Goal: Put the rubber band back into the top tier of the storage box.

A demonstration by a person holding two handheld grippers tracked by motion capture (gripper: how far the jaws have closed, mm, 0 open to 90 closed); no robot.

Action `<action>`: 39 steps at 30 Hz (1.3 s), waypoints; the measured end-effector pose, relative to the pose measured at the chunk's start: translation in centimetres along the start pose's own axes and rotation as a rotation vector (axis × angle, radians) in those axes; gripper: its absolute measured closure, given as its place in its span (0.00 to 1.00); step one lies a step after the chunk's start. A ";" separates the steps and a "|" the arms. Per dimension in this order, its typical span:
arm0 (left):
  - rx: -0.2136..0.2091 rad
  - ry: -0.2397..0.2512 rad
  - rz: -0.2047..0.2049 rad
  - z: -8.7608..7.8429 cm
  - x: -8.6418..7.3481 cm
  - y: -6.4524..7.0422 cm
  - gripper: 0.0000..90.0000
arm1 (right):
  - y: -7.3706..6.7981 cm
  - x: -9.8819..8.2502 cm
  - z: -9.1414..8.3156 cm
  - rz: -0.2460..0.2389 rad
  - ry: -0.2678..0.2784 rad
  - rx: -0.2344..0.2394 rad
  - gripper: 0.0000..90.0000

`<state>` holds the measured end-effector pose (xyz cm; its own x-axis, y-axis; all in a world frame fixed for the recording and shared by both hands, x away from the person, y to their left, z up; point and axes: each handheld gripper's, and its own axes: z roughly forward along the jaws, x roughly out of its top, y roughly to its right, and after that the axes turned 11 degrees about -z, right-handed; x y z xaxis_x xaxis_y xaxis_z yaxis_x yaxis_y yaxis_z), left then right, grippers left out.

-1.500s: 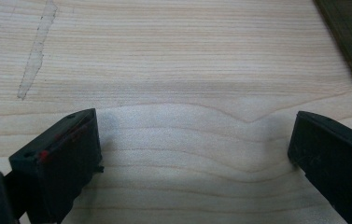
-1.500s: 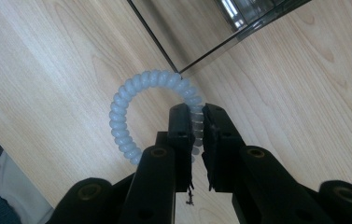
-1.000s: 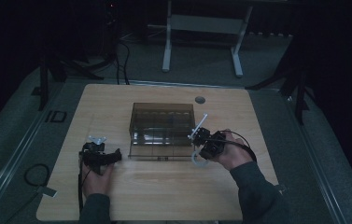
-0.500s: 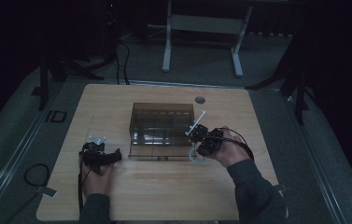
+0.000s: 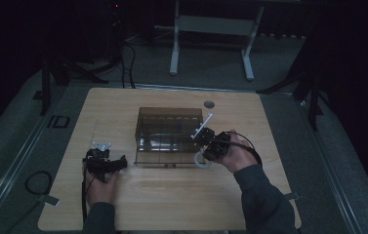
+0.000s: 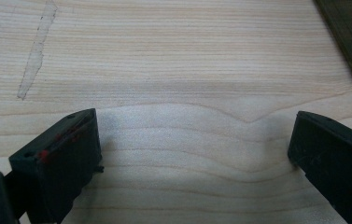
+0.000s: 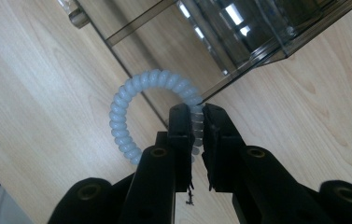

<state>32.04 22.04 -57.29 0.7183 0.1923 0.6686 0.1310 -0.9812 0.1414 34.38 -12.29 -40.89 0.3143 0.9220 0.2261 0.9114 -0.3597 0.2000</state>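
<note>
A pale blue spiral hair tie (image 7: 131, 102) hangs from my right gripper (image 7: 195, 122), whose jaws are shut on one side of the coil. In the high view the same hair tie (image 5: 201, 160) is a small white ring at the front right corner of the smoked clear plastic box (image 5: 168, 134), just under my right gripper (image 5: 205, 146). That box (image 7: 239, 32) fills the top of the right gripper view, close behind the ring. My left gripper (image 5: 122, 162) rests low on the wooden table (image 5: 172, 195) at the left, pointing toward the box. Its jaws (image 6: 192, 154) stand wide apart over bare wood.
The box has inner dividers and sits mid-table. A small round grommet (image 5: 209, 104) lies at the table's far edge. A strip of tape residue (image 6: 36, 51) marks the wood ahead of the left gripper. A box corner (image 6: 351, 37) shows at upper right there.
My right gripper has shifted slightly left and closer to the box's front corner with the hair tie in it. The left gripper has stayed where it was.
</note>
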 end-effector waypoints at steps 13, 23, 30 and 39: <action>0.000 0.000 0.000 0.0 0.0 0.0 0.03 | 0.4 0.6 -0.1 0.014 0.014 -0.005 0.91; 0.000 0.000 0.000 0.0 0.0 0.0 0.03 | 0.7 1.2 0.2 0.020 0.008 -0.017 0.91; 0.000 0.000 0.000 0.0 0.0 0.0 0.03 | 0.9 1.6 0.4 0.019 -0.004 -0.029 0.91; 0.000 -0.001 0.001 0.0 0.0 0.0 0.03 | 1.0 2.1 0.6 0.023 0.006 -0.028 0.91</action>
<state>32.04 22.05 -57.29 0.7188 0.1917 0.6682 0.1308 -0.9814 0.1409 36.10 -10.65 -40.83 0.3332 0.9127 0.2364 0.8962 -0.3845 0.2213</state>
